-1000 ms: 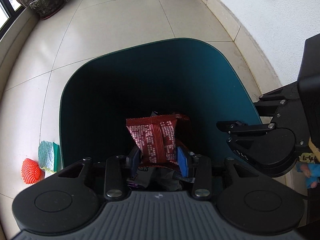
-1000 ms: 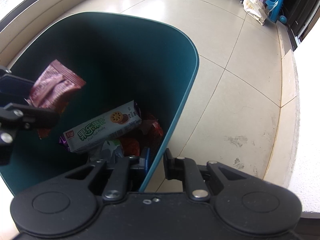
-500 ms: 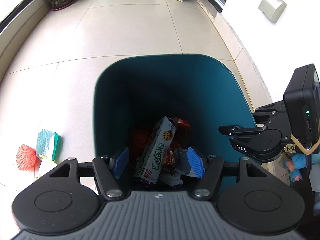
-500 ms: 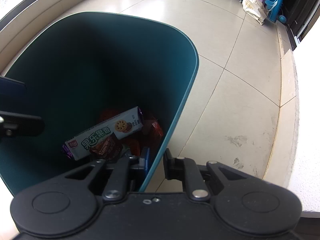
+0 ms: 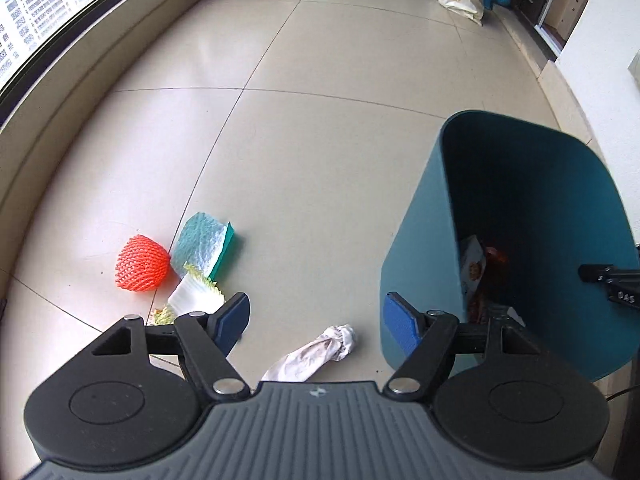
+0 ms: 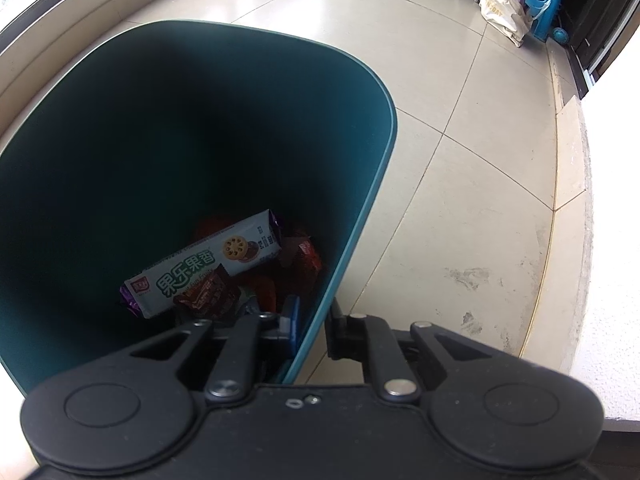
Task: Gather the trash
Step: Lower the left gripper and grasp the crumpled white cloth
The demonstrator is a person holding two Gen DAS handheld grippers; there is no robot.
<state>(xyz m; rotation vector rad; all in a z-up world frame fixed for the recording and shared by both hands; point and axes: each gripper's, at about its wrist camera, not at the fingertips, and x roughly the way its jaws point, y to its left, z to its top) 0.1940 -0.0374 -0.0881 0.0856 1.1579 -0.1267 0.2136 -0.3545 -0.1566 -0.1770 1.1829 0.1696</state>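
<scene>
Beige floor tiles carry four pieces of trash left of the bin (image 5: 420, 248): one tissue (image 5: 320, 350), one net (image 5: 141, 264), one sponge (image 5: 204, 246), one leaf (image 5: 194, 298). My left tongs (image 5: 316, 320) hang spread and empty above the tissue; I think lowering and pinching it comes next. My right tongs (image 6: 311, 326) pinch the bin's rim.

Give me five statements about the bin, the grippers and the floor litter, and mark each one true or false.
1. The right gripper is clamped on the bin wall. True.
2. The left gripper holds a wrapper. False: it is open and holds nothing.
3. A crumpled tissue lies on the floor beside the bin. True.
4. The biscuit pack lies on the floor. False: it is inside the bin.
5. The orange net is inside the bin. False: it lies on the floor beside the sponge.
</scene>
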